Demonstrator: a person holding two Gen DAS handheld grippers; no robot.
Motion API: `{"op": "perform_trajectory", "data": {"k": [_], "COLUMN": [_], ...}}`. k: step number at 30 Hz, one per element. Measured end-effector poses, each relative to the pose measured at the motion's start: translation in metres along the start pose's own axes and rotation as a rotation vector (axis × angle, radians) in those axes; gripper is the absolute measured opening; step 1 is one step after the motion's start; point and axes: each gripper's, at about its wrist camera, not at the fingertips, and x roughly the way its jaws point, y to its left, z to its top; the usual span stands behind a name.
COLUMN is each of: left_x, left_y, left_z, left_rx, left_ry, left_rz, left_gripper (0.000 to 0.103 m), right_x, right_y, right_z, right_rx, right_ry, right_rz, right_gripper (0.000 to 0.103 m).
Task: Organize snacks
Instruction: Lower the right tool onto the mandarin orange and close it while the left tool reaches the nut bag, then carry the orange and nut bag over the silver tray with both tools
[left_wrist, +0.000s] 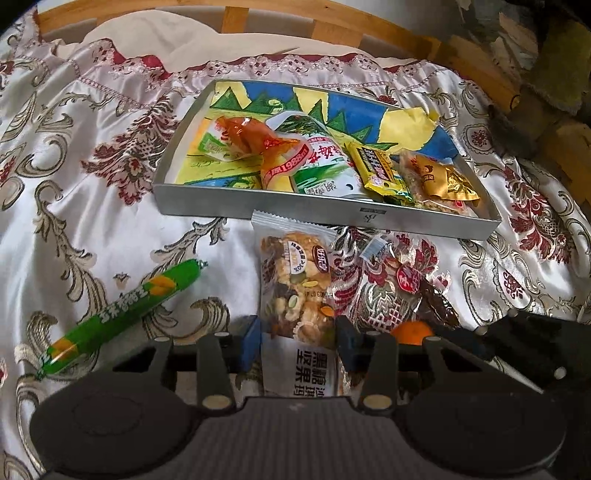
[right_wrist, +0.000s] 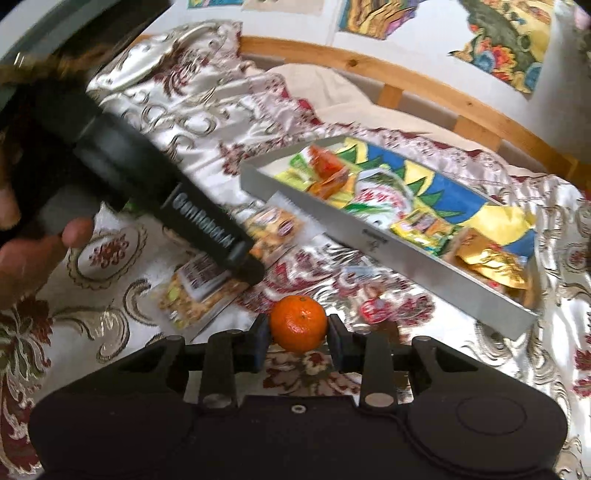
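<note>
My left gripper (left_wrist: 298, 341) is shut on a nut-bar packet (left_wrist: 295, 291) with its far end near the grey tray's front wall (left_wrist: 280, 208). My right gripper (right_wrist: 298, 338) is shut on an orange mandarin (right_wrist: 298, 328) just above the bedspread. The tray (right_wrist: 369, 236) holds several snack packets (left_wrist: 314, 158). A green sausage stick (left_wrist: 118, 314) lies on the bedspread to the left. A clear-wrapped snack (left_wrist: 417, 284) lies to the right of the nut bar. The left gripper's body (right_wrist: 155, 192) and the nut bar (right_wrist: 207, 280) show in the right wrist view.
A patterned satin bedspread (left_wrist: 92, 184) covers the bed. A wooden headboard (left_wrist: 258, 14) runs along the far side. The right gripper's body (left_wrist: 517, 339) sits at the lower right of the left wrist view. A hand (right_wrist: 22, 258) holds the left gripper.
</note>
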Motion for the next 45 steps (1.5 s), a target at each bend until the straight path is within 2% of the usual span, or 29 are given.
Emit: {"op": "perform_trajectory", "data": {"k": [13,18,22,26,33,37,41,45], "left_x": [-0.035,-0.058,-0.072,-0.077,-0.078,-0.065,-0.037,0.003], "left_y": [-0.011,-0.016,-0.016,-0.009,-0.01,-0.018,-0.03,-0.033], "left_z": [-0.01,-0.008,0.0,0.01,0.045,0.08,0.109,0.128], "left_rx": [-0.019,-0.037,-0.102,-0.164,-0.171,-0.175,-0.207,-0.256], "left_ry": [-0.045,-0.123,-0.189,-0.233,-0.341,-0.391,-0.407,-0.363], "left_rz": [-0.03,-0.057,-0.089,-0.106,-0.056,-0.039,0.019,-0.028], "left_gripper": [0.047,0.047,0.047,0.047,0.047,0.047,0.047,0.047], "right_x": [-0.052,-0.069,-0.07,-0.064,-0.045,-0.021,0.007,0.035], "right_y": [-0.024,-0.028,-0.034,-0.038,-0.062,-0.086,-0.107,-0.126], "right_z": [0.006,0.008,0.011,0.015,0.03,0.038,0.042,0.041], "right_rx": [0.134,0.155,0.154,0.142,0.156,0.197,0.215,0.283], "right_ry": [-0.121,-0.199,-0.238,-0.27,-0.374,-0.368,-0.343,-0.29], "right_rz": [-0.068,-0.094,-0.103,-0.129,-0.172,-0.192,-0.214,-0.219], "right_gripper": [0.035,0.035,0.035,0.035,0.035,0.035,0.035,0.035]}}
